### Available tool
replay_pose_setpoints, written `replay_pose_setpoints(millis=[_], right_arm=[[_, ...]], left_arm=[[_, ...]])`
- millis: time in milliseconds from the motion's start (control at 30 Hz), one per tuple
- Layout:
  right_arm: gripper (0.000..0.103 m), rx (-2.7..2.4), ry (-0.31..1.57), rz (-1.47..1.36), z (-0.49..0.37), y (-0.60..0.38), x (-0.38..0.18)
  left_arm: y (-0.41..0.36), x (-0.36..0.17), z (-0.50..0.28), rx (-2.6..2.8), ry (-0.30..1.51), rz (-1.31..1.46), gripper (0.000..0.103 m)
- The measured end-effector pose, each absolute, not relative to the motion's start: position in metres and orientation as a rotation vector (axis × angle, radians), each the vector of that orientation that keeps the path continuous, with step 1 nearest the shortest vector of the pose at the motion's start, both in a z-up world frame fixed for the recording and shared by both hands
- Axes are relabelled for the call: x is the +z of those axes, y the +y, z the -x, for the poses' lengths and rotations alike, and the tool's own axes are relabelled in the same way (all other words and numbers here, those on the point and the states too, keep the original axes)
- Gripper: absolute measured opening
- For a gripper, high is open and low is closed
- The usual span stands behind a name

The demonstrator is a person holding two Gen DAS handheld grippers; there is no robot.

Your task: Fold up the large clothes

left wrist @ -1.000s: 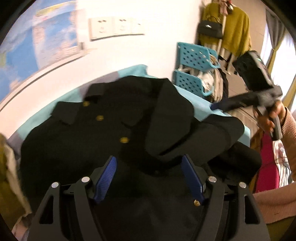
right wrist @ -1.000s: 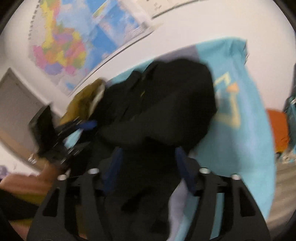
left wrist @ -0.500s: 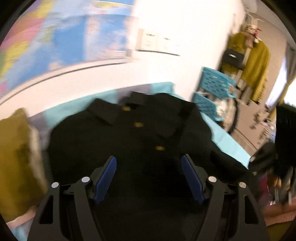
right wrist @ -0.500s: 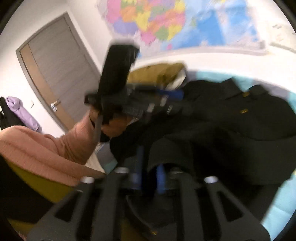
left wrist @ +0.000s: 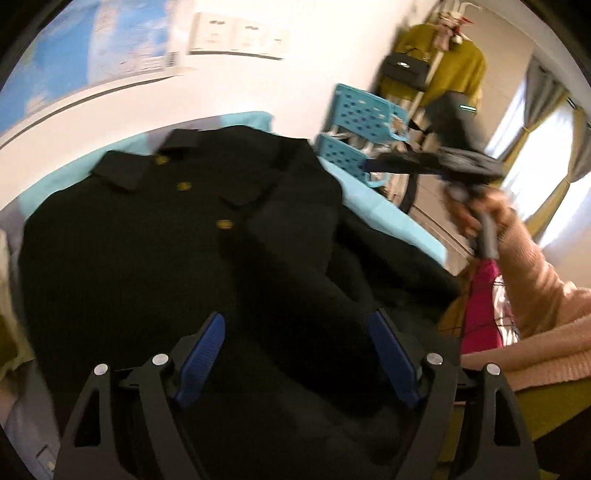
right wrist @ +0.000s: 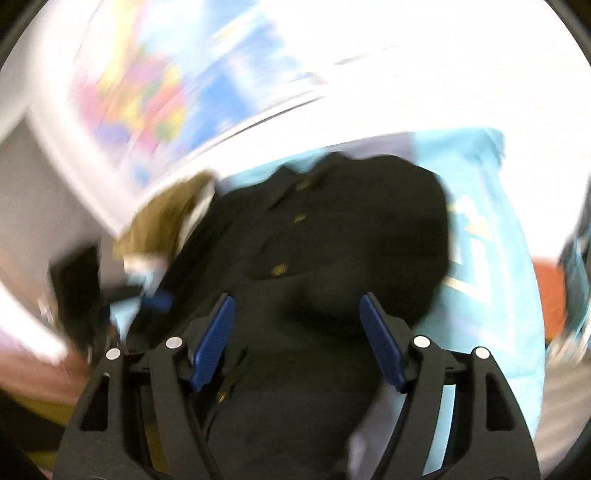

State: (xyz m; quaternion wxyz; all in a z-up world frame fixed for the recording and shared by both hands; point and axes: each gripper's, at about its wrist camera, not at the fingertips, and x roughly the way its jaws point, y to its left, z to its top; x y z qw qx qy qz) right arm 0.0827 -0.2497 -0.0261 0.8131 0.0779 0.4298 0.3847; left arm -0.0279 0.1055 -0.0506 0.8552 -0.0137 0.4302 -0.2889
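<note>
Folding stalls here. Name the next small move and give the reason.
Probably lower the right claw onto the sleeve folded across the black coat and smooth it. Both claws, the left claw too, have just been opening, with nothing pinched between their pads.

We count one black coat (left wrist: 155,258) spread on one turquoise sheet (left wrist: 384,218), and on its front we see three gold buttons (left wrist: 224,223); the right wrist view shows a fourth button (right wrist: 221,397) lower down between the fingers. Two claws appear: the left claw (left wrist: 295,363) and the right claw (right wrist: 297,341), each with two blue pads (left wrist: 201,360), so four pads in all. On the wall we count one map (right wrist: 147,92) and one white strip of three sockets (left wrist: 236,35). Beside the bed stand two turquoise baskets (left wrist: 364,107), stacked. We see one mustard garment (left wrist: 458,66) hanging with one black handbag (left wrist: 404,68).
</note>
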Motion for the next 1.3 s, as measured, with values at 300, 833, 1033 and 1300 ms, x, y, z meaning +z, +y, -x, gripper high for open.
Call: replay_pose_setpoints(millis=[300,833,1033,1300], right_arm=[[0.077,0.718,0.939,-0.294,-0.145,-0.26,-0.078],[0.013,0.636,0.903,-0.258,-0.192,-0.292,-0.047],[0.048,0.588,0.885,-0.169,-0.178,-0.283,-0.053],[0.055,0.613,0.877,-0.095,-0.16,-0.268,-0.058]], left_arm=[[0.062,-0.063,0.045,-0.683,0.964,-0.053,0.084],[0.211,-0.048,-0.063,-0.173,0.994,0.163,0.017],[0.208,-0.052,-0.054,-0.241,0.985,0.163,0.074],[0.174,-0.076,-0.057,-0.341,1.045,0.116,0.077]])
